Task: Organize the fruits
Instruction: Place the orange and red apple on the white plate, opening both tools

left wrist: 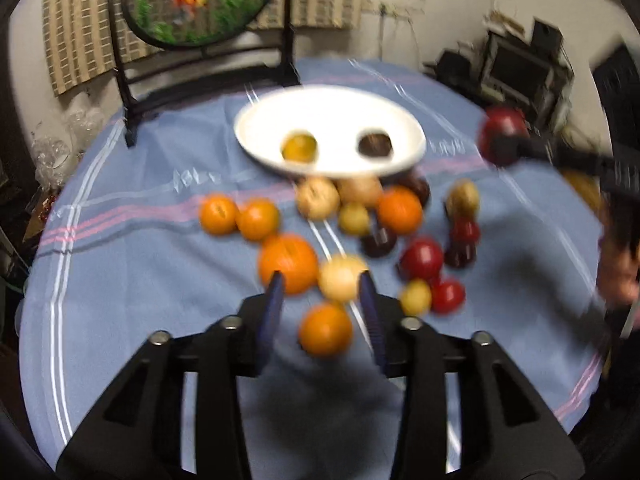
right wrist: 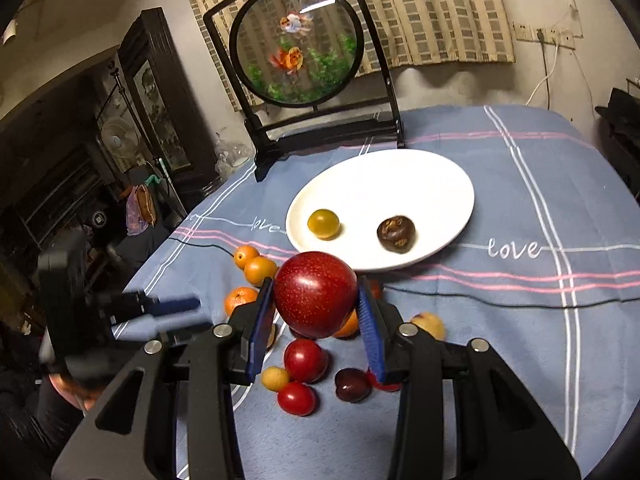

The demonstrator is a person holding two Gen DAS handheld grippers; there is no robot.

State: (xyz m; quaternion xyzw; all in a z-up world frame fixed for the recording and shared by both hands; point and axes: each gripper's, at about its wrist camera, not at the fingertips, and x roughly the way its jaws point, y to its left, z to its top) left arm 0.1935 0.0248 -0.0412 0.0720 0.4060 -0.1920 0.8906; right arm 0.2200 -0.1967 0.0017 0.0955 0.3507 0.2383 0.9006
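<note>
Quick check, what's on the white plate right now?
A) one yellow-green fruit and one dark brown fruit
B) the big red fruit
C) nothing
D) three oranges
A: the right wrist view shows the white plate holding just a yellow-green fruit and a dark brown fruit; the big red fruit is clamped in the right tongs, short of the plate.

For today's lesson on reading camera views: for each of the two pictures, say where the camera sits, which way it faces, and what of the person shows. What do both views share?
Left wrist: on the left gripper, looking down over scattered fruit to the white plate; jaws open and empty, a hand at the right edge.
Right wrist: on the right gripper, facing the plate; jaws shut on a red apple.
Shared: plate, apple, blue tablecloth, round fish screen.
</note>
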